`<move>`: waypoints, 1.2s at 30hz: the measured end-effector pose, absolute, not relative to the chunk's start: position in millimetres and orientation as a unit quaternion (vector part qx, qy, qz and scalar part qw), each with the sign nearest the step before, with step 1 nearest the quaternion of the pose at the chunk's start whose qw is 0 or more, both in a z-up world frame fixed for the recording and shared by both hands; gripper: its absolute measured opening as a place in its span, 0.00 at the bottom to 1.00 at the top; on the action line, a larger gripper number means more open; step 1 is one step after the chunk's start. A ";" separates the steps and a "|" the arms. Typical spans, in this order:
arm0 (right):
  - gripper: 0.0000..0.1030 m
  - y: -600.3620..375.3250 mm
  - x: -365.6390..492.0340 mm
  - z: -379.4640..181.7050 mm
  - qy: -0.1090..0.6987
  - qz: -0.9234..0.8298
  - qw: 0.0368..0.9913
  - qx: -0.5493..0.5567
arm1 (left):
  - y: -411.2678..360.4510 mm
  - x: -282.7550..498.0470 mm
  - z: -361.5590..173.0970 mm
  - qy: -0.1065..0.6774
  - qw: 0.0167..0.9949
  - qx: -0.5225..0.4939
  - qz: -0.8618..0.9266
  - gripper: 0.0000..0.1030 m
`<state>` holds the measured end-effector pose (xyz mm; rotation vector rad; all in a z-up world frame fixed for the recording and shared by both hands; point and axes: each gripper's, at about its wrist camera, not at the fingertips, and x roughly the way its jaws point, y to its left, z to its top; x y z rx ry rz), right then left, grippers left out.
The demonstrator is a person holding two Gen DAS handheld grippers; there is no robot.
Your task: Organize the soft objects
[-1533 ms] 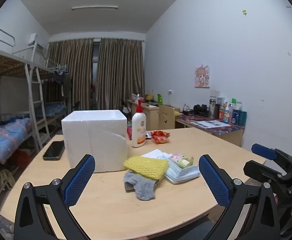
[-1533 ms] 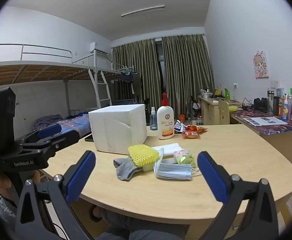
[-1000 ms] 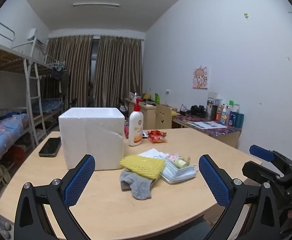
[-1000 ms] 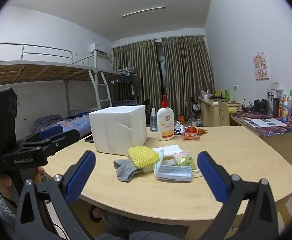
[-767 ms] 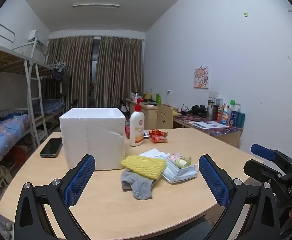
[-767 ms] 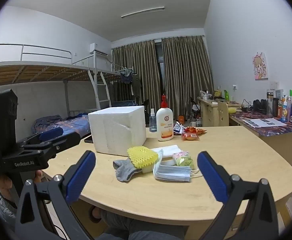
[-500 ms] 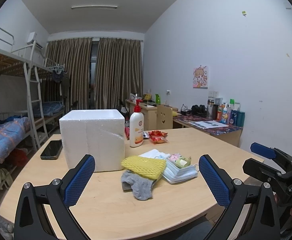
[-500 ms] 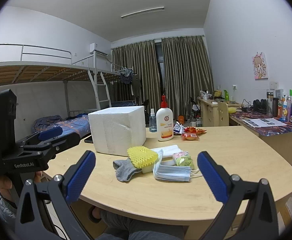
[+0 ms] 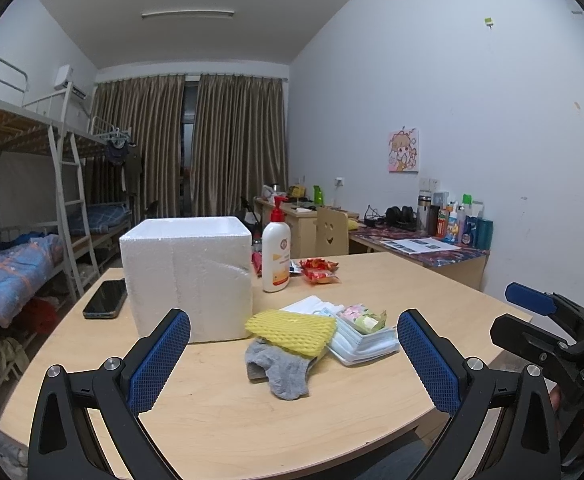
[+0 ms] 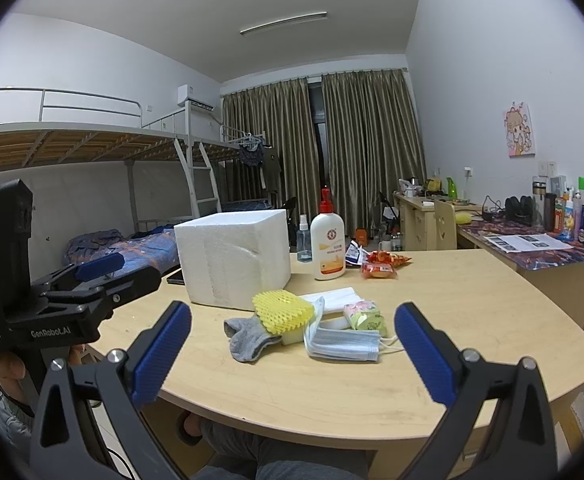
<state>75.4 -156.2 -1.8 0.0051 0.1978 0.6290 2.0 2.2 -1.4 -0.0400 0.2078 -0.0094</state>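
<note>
Both tools are spread wide and hold nothing. The left tool point(image 9: 292, 360) and the right tool point(image 10: 292, 354) hover short of the near edge of the surface point(image 10: 471, 320), each with its blue pads framing the same small heap, which reads as a pause to line up a first pick before anything is touched.

Straight ahead of both tools, between their fingers, lies the pile of soft things. Nearest is a grey sock point(image 9: 278, 366), limp and flat, partly tucked under a yellow foam net point(image 9: 290, 330). Just to the right of that sits a stack of blue face masks point(image 9: 365, 342) with a small floral tissue packet point(image 9: 361, 316) resting on it, and a folded white cloth point(image 10: 337, 296) behind. They overlap, so lifting one will likely drag a neighbour.

Beyond the heap, ahead and to the left, stands a white foam box point(image 9: 188, 276), close enough to serve as the likely bin; its top cannot be seen from here. A lotion pump bottle point(image 9: 276, 258) and red snack packets point(image 9: 317, 271) sit farther back, a phone point(image 9: 106, 298) left of the box.
</note>
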 end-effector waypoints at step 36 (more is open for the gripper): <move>1.00 -155.9 75.7 -2.1 0.095 0.309 0.946 0.002 | -4.8 2.0 -1.0 0.107 0.994 -0.007 -0.007 1.00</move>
